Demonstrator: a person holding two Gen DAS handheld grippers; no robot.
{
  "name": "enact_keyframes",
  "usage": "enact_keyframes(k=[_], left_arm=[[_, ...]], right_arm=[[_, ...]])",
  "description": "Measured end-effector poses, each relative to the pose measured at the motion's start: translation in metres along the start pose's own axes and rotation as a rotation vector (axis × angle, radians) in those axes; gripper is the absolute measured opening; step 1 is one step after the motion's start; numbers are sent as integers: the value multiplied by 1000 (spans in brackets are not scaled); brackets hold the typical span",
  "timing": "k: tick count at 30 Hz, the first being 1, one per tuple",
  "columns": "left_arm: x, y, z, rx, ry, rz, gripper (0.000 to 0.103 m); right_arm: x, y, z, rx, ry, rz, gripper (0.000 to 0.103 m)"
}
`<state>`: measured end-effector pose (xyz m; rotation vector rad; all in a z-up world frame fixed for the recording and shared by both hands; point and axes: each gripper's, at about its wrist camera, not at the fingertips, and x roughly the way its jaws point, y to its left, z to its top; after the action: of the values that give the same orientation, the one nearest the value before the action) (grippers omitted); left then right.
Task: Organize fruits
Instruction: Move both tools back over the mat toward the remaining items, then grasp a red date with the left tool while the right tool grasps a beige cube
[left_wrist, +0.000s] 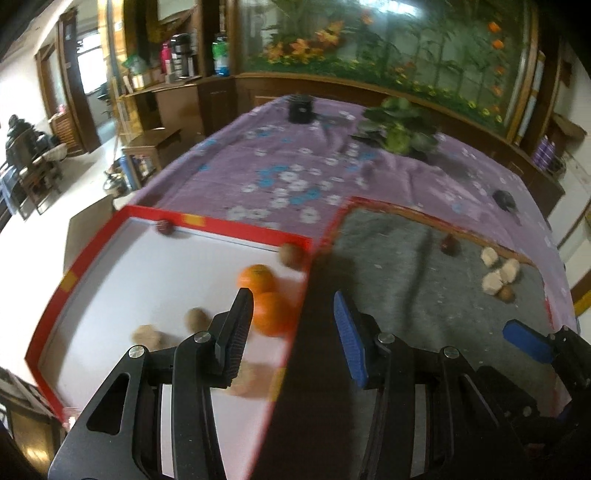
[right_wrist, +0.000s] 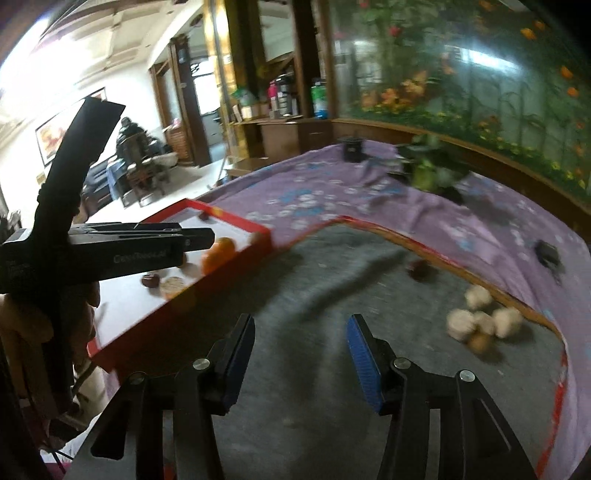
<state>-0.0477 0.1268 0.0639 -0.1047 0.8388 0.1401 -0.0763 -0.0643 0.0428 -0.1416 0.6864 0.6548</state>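
Fruits lie in two neighbouring containers on a table covered with a purple flower-printed cloth (left_wrist: 295, 166). Nearest the left-wrist camera, the left gripper (left_wrist: 291, 314) hangs with its jaws apart and nothing between them, straddling the wall shared by the two containers. Just beyond its left finger, two round orange tangerines (left_wrist: 266, 295) rest touching each other on the white floor of the red-rimmed shallow box (left_wrist: 92, 258); small brown and tan fruits lie near them, blurred, and two more sit against the far rim. To the right, the grey felt-lined tray with a red edge (right_wrist: 295, 369) holds a cluster of pale, knobbly round fruits (right_wrist: 480, 321) near its far right edge and one dark reddish fruit (right_wrist: 421, 269) farther back. The right gripper (right_wrist: 301, 354) hovers over the bare grey lining, released, its blue-padded fingers (right_wrist: 364, 365) spread and empty. Farther away stand a small black cylindrical container (left_wrist: 301, 107) and a green leafy plant (left_wrist: 402, 129) on the cloth.
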Motion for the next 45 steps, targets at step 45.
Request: enact_keyframes(k=[45], left_arm=[[90,-132,40,169,106,-209,17]], right_arm=[[-1,-121,-6,87,25,-47,51]])
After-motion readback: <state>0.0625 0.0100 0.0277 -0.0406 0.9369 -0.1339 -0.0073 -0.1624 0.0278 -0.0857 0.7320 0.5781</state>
